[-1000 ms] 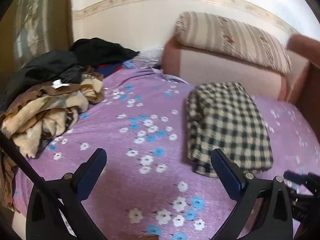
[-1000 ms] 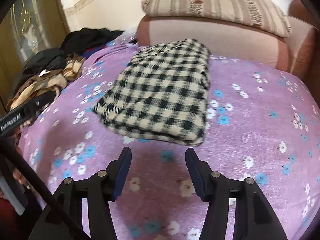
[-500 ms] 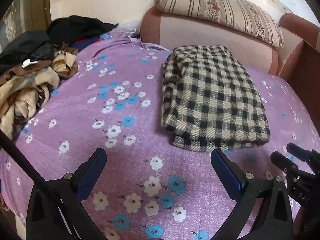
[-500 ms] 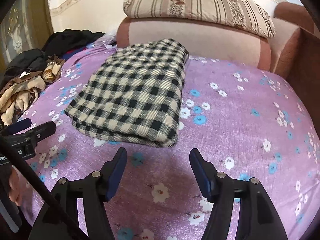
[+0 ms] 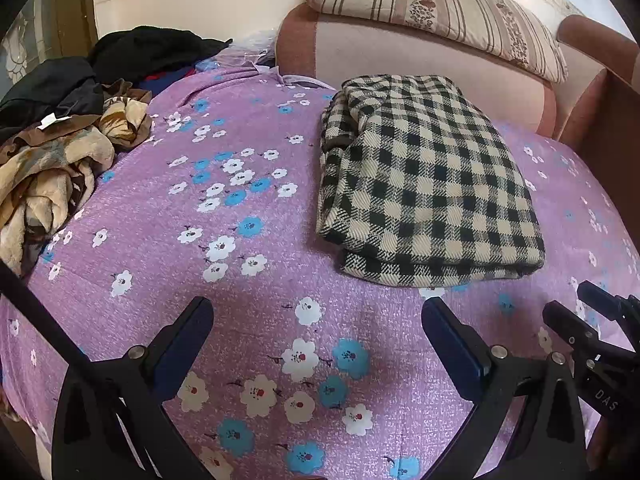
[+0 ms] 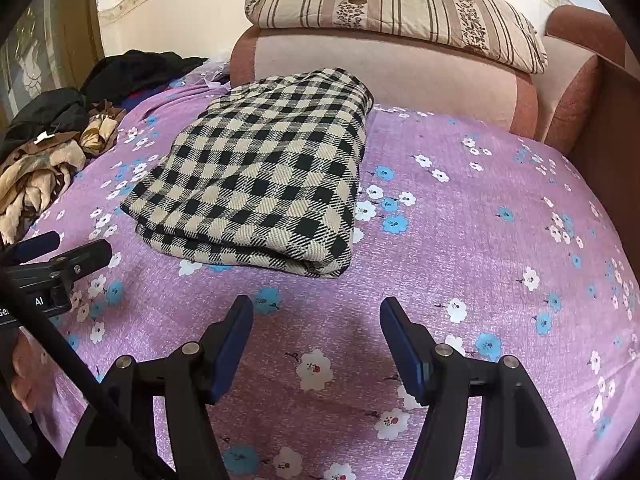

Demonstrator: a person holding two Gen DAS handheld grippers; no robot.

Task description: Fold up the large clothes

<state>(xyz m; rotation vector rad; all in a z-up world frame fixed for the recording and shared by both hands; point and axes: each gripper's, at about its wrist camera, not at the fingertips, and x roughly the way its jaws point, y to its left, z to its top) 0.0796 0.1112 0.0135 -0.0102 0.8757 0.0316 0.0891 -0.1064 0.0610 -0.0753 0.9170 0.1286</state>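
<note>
Lying folded: checked garment [image 6: 264,176], bedspread [image 6: 460,240].

Floral purple bed [image 5: 256,240], folded checked garment [image 5: 428,184] (neat), crumpled clothes pile [image 5: 52,168]

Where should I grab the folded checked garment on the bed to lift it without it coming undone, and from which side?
Probably the thick rounded fold of the checked garment, at the near right corner, coming in low from the front with the open right gripper. The layers are joined there, whereas the left side shows separate stacked edges that could slip apart. The open left gripper could support the near left corner.
</note>
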